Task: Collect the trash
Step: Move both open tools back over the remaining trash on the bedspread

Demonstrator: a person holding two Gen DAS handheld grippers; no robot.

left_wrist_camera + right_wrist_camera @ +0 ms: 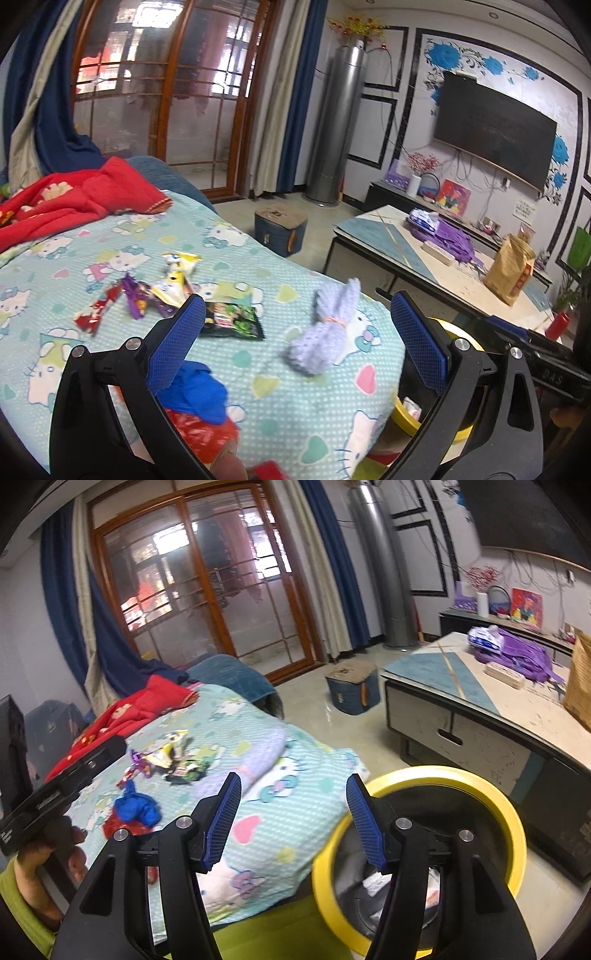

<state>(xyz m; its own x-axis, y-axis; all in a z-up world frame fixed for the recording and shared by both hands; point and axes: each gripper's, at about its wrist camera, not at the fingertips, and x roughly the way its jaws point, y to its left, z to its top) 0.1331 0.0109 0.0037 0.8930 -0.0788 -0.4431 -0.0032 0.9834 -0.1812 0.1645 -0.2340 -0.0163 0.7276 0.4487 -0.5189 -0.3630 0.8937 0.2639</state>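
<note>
Both my grippers, left (297,332) and right (293,812), spread empty; wrappers (173,291) at ten o'clock, approach low, bin (513,812) waits right

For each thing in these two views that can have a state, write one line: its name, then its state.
left gripper: open, empty
right gripper: open, empty
yellow-rimmed bin: uncovered, some trash inside
snack wrappers: loose on the bedsheet
green packet: lying flat
lilac cloth bundle: tied with a band
television: off
sliding door: shut
</note>
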